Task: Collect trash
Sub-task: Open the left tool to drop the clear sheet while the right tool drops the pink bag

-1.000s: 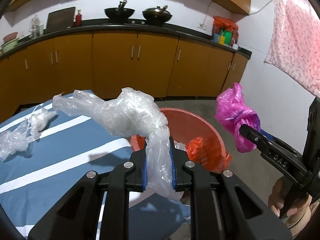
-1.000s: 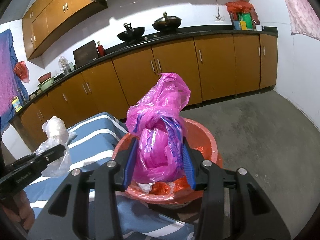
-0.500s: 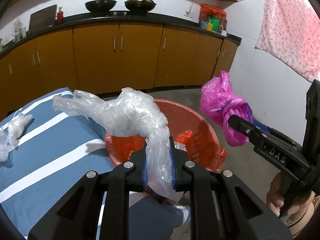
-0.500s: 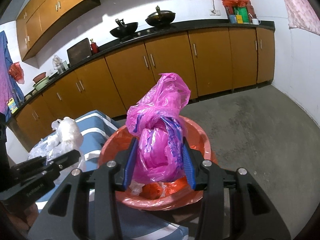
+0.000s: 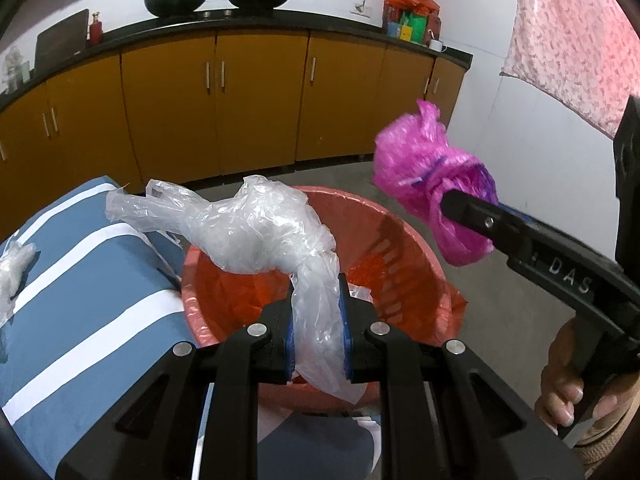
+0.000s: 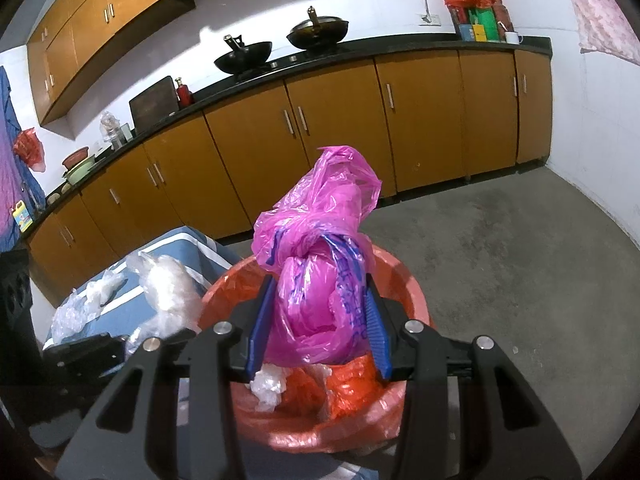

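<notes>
We have the red basin directly below both loads. Our left hand-held gripper pinches the clear bag over its near rim; our right hand-held gripper clamps the pink bag upright above it.

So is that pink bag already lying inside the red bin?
No, the pink bag is clamped between the right gripper's blue pads, held above the red bin.

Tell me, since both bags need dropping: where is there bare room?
Free: the red bin's far inner wall, and blue striped cloth between bin and clear scraps. Crowded: the bin's near side, with crumpled plastic.
</notes>
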`<action>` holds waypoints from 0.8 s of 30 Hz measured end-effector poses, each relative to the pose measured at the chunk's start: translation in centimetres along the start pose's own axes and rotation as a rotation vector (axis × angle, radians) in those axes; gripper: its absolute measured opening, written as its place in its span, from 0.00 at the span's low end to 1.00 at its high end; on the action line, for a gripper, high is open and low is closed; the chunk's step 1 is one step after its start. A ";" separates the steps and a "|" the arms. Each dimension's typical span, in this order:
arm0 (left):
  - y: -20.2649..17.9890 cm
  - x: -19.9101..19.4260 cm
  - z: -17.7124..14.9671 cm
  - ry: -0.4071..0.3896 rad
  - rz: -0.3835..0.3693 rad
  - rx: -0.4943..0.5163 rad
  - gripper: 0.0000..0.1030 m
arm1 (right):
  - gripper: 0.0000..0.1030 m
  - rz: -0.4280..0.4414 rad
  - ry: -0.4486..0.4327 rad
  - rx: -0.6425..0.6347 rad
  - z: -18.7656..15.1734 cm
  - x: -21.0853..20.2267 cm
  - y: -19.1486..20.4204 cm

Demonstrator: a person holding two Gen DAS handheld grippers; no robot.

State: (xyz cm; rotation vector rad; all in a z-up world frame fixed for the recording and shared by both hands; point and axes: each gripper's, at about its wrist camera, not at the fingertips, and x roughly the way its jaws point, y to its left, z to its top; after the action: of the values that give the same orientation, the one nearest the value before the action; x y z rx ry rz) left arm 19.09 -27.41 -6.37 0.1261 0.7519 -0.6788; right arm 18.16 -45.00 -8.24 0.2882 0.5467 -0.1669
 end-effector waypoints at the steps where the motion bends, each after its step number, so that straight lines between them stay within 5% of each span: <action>1: 0.1 0.2 -0.1 0.005 0.003 0.003 0.17 | 0.42 0.000 -0.001 -0.004 0.1 0.3 0.1; 4: 0.5 0.9 -0.2 0.019 0.023 -0.006 0.23 | 0.48 -0.001 -0.002 0.003 0.5 0.9 0.0; 6: 1.1 1.1 -0.4 0.025 0.029 -0.026 0.37 | 0.52 0.002 0.002 0.019 0.5 1.2 -0.4; 16: 3.9 0.1 -1.6 0.022 0.050 -0.095 0.40 | 0.57 -0.012 0.016 0.038 0.0 1.0 -1.1; 24: 8.8 -4.7 -4.0 -0.041 0.165 -0.168 0.56 | 0.64 0.032 0.014 -0.011 0.3 0.7 2.1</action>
State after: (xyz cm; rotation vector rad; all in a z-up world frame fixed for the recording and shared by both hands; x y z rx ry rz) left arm 19.65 -16.70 -7.34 0.0203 0.7472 -0.4586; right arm 19.34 -43.11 -7.89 0.2873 0.5560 -0.1305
